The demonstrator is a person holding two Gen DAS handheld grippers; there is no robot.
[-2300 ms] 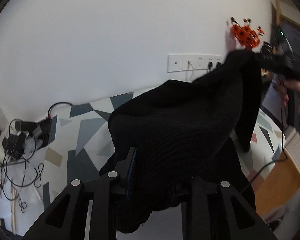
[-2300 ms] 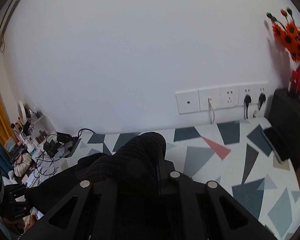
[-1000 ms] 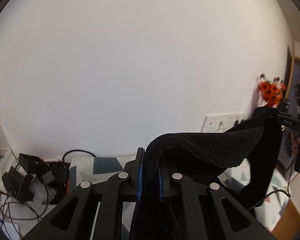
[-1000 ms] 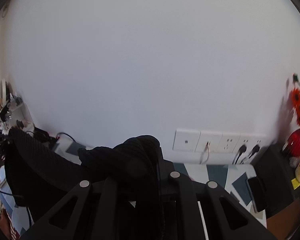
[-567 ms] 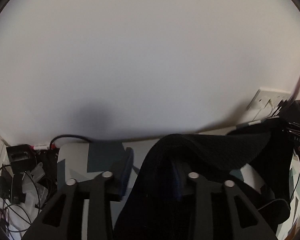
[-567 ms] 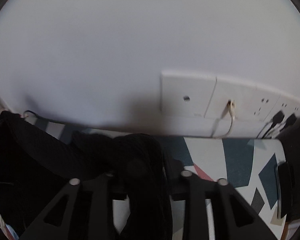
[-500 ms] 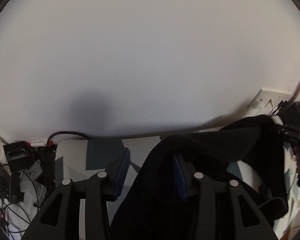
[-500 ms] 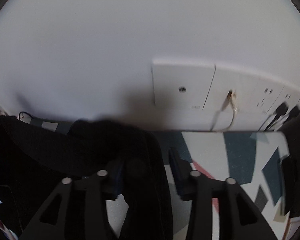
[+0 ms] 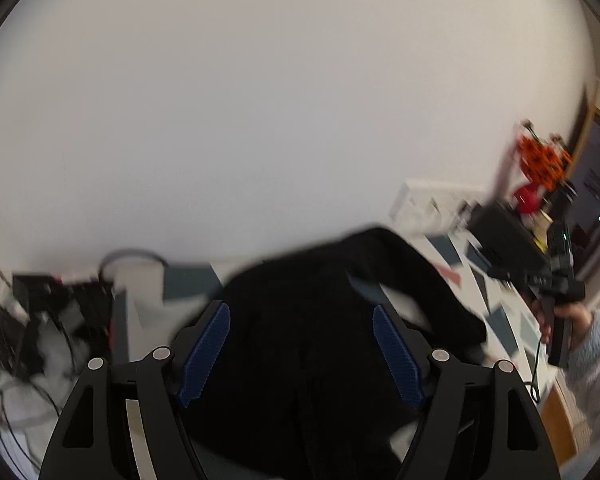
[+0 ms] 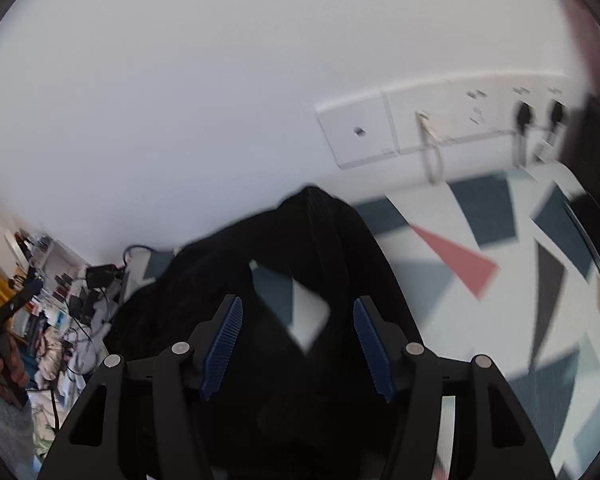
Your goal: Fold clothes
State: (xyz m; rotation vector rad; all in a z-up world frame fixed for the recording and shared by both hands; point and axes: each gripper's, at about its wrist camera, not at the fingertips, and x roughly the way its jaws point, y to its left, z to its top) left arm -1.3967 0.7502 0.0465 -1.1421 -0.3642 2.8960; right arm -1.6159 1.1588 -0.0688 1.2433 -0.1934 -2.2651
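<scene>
Black knit garment [image 9: 312,320], ribbed and bunched into a dark heap, lying on the white worktop [image 10: 480,300] with its grey, dark and pink triangles, close to the wall. A gap in the folds showing the pattern beneath in the right wrist view.

Left gripper [image 9: 302,344] with jaws spread wide, blue pads clear of the cloth on both sides; right gripper [image 10: 298,340] likewise released, garment lying between and below the fingers. Half a second ago both sets of jaws narrower with cloth draped over them; a second ago clamped and lifted with the knit stretched between.

Left wrist view alone: a hand [image 9: 568,320] in a pale sleeve on the other tool's handle, orange flowers [image 9: 544,156] in a red vase. Right wrist view alone: wall sockets [image 10: 440,120] with plugs, cluttered shelf [image 10: 56,280] far left
</scene>
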